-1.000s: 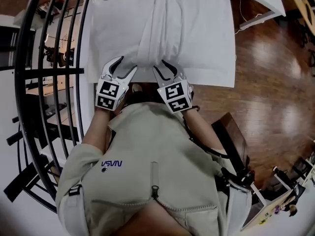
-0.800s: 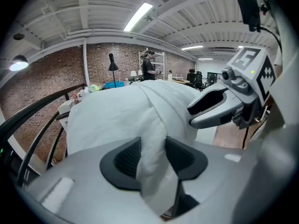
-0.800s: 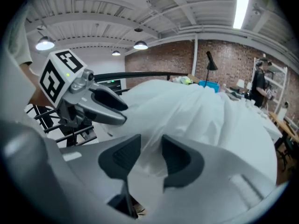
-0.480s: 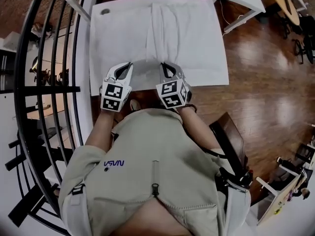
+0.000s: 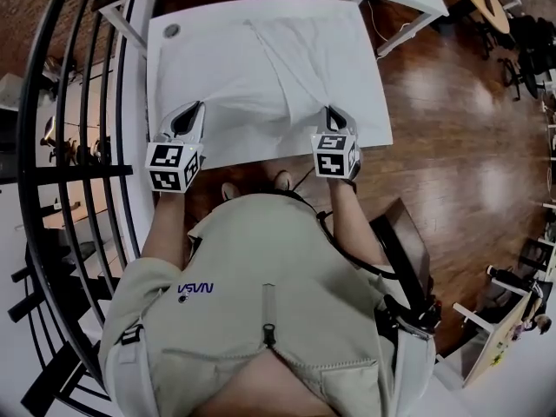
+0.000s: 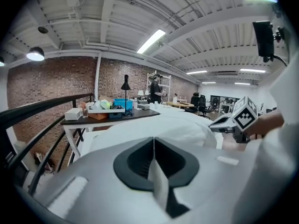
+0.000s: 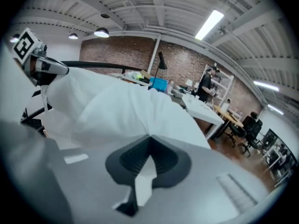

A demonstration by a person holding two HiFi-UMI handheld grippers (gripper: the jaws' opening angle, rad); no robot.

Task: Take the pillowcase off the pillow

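A white pillowcase (image 5: 261,68) with the pillow hidden inside it lies on a white table (image 5: 155,76). My left gripper (image 5: 193,109) is shut on the case's near edge at its left end. My right gripper (image 5: 333,111) is shut on the same edge at its right end. The edge is stretched between them, and a crease runs from the far side toward the right gripper. In the left gripper view a strip of white cloth (image 6: 156,171) is pinched between the shut jaws, with the right gripper (image 6: 219,123) beyond. The right gripper view shows cloth (image 7: 142,178) clamped the same way and the left gripper (image 7: 53,69) at the far left.
A black railing (image 5: 87,146) curves along the left of the table. A small dark round thing (image 5: 171,30) sits at the table's far left corner. Another table (image 6: 110,115) with boxes stands beyond. Wooden floor (image 5: 452,129) lies to the right, and a dark chair (image 5: 408,241) stands behind me.
Both grippers' jaws have shut on the pillowcase's near edge. They then moved apart, the left one to the left and the right one to the right, spreading the edge wide.
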